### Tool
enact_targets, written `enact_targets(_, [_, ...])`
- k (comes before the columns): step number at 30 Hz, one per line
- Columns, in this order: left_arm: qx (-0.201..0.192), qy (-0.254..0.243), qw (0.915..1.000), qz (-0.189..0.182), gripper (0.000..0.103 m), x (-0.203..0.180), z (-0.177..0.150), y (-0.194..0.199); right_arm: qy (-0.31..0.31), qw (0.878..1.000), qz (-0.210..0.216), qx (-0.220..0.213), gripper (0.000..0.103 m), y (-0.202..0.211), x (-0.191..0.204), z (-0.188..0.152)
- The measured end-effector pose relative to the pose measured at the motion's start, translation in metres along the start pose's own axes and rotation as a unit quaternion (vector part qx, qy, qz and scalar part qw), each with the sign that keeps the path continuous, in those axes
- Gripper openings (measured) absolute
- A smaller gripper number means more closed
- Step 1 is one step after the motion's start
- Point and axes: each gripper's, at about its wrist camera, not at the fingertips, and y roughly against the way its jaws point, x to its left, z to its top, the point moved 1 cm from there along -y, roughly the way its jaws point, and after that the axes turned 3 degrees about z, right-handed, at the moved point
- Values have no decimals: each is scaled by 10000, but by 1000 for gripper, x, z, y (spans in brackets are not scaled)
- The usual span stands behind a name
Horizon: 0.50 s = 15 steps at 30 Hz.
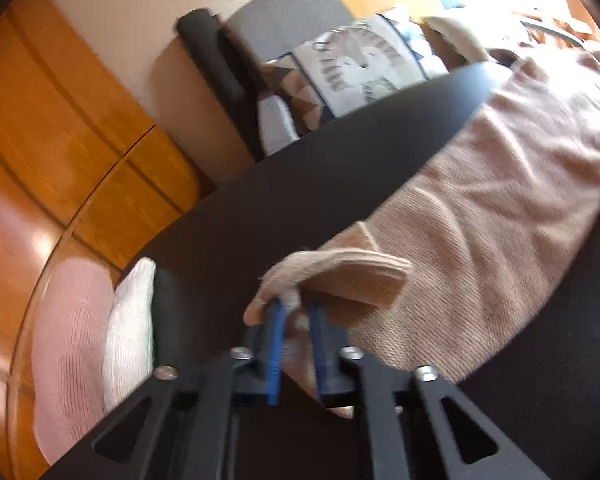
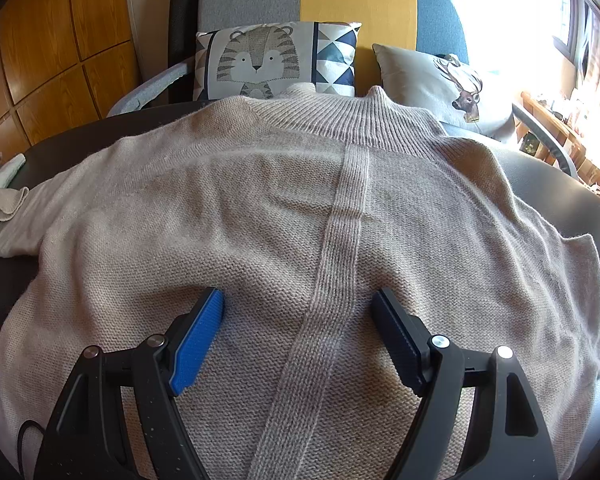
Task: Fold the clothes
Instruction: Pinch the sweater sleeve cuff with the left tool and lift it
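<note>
A beige knit sweater (image 2: 300,208) lies spread flat on a dark round table (image 2: 540,176), collar toward the far side, with a ribbed band running down its middle. My right gripper (image 2: 298,300) hovers open just over the sweater's lower body, its fingers either side of that band and nothing between them. In the left wrist view my left gripper (image 1: 296,316) is shut on the ribbed sleeve cuff (image 1: 340,276), the cloth bunched between the blue pads (image 1: 276,320). That sleeve trails back to the sweater (image 1: 480,208) at the right. The same cuff (image 2: 6,200) shows at the right wrist view's far left edge.
Behind the table stands an armchair with a tiger cushion (image 2: 260,60) and a deer cushion (image 2: 448,88). Wooden panels (image 2: 52,40) line the left wall. A pink cloth (image 1: 72,340) and a white one (image 1: 130,328) sit off the table's left edge. Bright windows are at the right.
</note>
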Motion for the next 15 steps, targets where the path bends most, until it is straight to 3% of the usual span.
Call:
enact_targets(3, [117, 957, 9953, -93, 0, 28, -15, 3, -2, 10000, 4, 0, 80, 0, 0, 0])
enact_targets(8, [375, 2162, 9756, -109, 0, 71, -64, 5, -4, 10000, 10, 1, 80, 0, -1, 0])
enact_targets(10, [554, 2697, 9609, -287, 0, 84, -84, -5, 1, 10000, 6, 3, 80, 0, -1, 0])
enact_targets(13, [847, 3652, 9254, -547, 0, 105, -112, -17, 5, 10000, 1, 7, 80, 0, -1, 0])
enact_targets(15, [809, 4044, 9086, -666, 0, 113, -125, -16, 6, 10000, -5, 7, 80, 0, 0, 0])
